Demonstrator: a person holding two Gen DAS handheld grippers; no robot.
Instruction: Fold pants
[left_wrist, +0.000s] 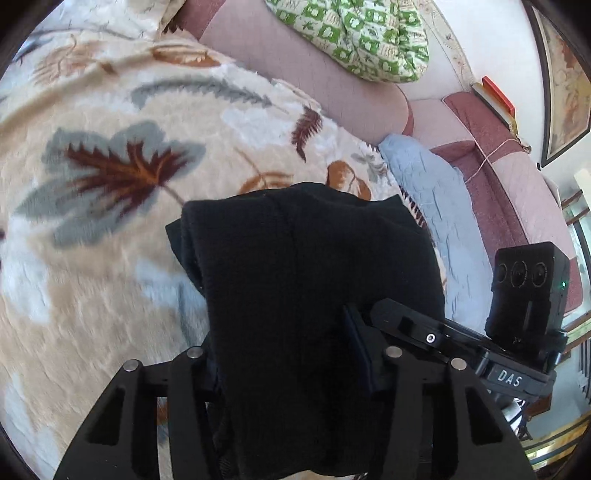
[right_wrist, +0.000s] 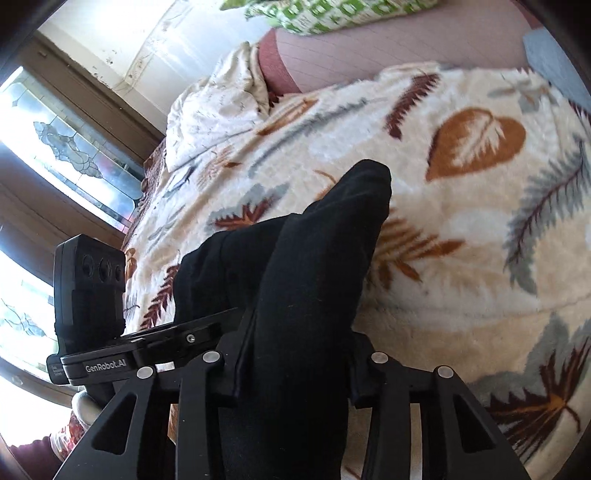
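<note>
A: Both grippers, left gripper (left_wrist: 291, 373) and right gripper (right_wrist: 295, 369), have jaws pinching the black pants (left_wrist: 306, 266), held above the leaf blanket (left_wrist: 110, 166).
B: Risk: thick bunch slips, fold lands skewed.

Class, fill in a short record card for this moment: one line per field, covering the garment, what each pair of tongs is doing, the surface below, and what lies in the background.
garment: black pants, bunched, lifted above the bed
left tongs: shut on the pants, cloth draped over the fingers
right tongs: shut on the pants, a fold sticking out forward
surface: cream leaf-print blanket
background: green patterned pillow, light blue quilt, pink headboard cushion
motion: blanket looks blurred in both views
</note>
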